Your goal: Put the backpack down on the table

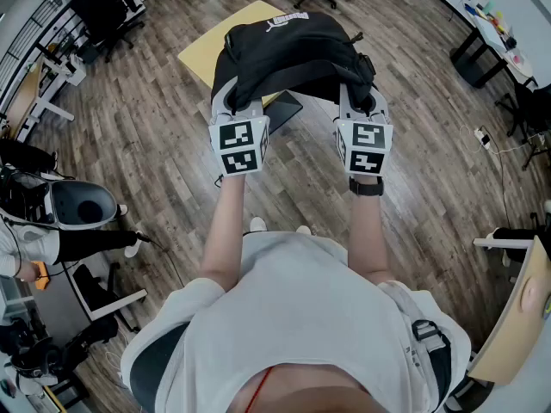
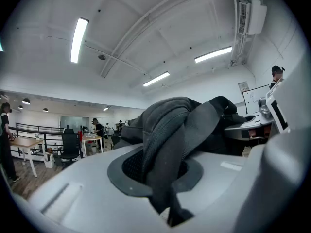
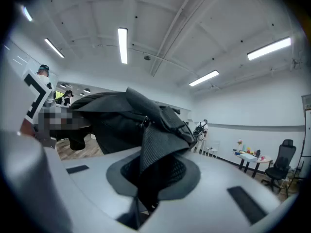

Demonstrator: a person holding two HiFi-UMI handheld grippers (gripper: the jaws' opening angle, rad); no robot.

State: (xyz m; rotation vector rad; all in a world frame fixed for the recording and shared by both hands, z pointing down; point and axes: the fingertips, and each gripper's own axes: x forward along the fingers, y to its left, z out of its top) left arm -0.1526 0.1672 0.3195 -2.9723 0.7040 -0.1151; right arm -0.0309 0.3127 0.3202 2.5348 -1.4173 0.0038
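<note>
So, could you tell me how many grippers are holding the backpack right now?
2. The left gripper is shut on one strap at the left of the backpack. The right gripper is shut on the other strap at its right. No others are visible.

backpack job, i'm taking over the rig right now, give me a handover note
Left gripper: shut on a strap of the backpack.
Right gripper: shut on the other strap.
The backpack is held by both grippers over the yellow table; can't tell if it touches the top.
Done: it is at the table.
Left: lower it onto the table, open both grippers.
</note>
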